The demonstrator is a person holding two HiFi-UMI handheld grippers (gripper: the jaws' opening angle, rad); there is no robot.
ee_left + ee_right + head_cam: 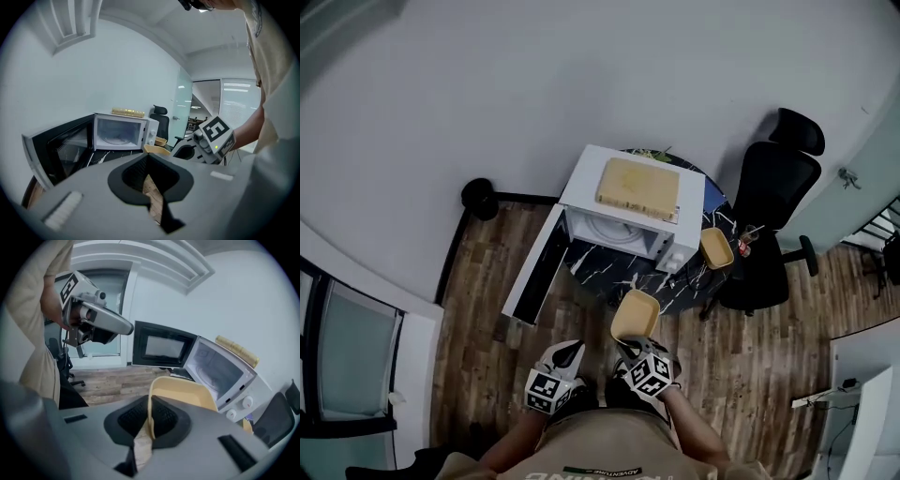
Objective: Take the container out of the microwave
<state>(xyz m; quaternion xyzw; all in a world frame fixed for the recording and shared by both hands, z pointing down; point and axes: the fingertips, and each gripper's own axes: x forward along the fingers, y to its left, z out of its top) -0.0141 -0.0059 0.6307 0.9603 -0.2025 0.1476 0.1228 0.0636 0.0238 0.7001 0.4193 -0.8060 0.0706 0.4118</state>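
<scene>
I read the right claw point(636, 347) clenched on the near rim of the yellow container point(635, 315), which is held outside the microwave point(623, 230) at its 6 o'clock. The left claw point(568, 352) is clenched and empty. The microwave door point(534, 267) stands open.

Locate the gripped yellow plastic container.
Head view, centre: the yellow plastic container is held by its rim in the jaws of the right gripper, in front of the open white microwave.
</scene>
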